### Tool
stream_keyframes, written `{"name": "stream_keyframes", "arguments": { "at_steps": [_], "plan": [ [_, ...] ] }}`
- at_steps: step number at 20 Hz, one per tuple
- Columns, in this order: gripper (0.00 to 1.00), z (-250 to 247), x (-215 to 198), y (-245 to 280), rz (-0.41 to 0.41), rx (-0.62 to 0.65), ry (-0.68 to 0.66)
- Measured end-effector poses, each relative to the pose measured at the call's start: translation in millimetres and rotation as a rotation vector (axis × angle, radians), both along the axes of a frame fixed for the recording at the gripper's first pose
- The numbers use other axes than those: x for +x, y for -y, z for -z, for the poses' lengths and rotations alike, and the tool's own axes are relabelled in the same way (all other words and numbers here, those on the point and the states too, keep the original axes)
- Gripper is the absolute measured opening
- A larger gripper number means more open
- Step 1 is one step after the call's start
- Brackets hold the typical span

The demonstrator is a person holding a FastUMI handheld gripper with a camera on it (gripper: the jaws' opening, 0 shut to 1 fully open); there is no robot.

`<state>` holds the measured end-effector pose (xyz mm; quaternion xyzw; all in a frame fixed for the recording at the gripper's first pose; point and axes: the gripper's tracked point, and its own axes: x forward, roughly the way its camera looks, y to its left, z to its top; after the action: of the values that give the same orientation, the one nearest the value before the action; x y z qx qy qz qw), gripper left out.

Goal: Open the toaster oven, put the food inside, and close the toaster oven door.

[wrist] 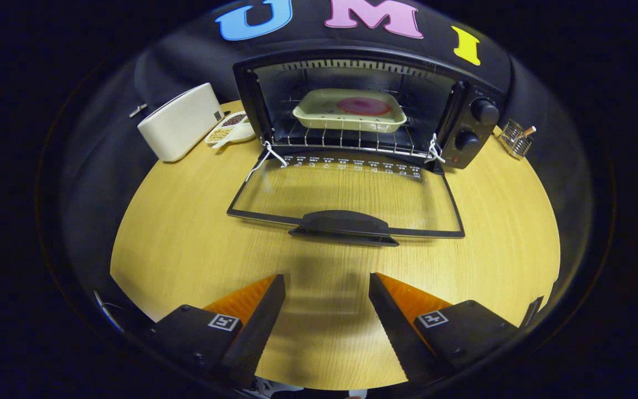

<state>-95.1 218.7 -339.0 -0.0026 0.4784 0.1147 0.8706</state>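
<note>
A black toaster oven (471, 130) stands at the far side of the round wooden table (175, 238). Its glass door (346, 194) lies folded flat toward me, with its black handle (344, 223) at the near edge. On the wire rack inside rests a cream tray (319, 116) holding a round pink-red piece of food (364, 106). My gripper (327, 282) is open, hovering over the table a short way in front of the door handle, with nothing between its fingers.
A white bread-box-like container (180, 122) sits left of the oven, with a small divided dish of grains (229, 129) beside it. A little wire holder (515, 138) stands right of the oven. Two knobs (484, 111) are on the oven's right panel.
</note>
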Motion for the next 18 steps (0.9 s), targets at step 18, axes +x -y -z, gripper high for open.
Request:
{"name": "stream_keyframes", "arguments": {
  "at_steps": [18],
  "plan": [
    [0.99, 3.7, 38.7, 2.8, 0.161, -0.049, 0.033]
  ]
}}
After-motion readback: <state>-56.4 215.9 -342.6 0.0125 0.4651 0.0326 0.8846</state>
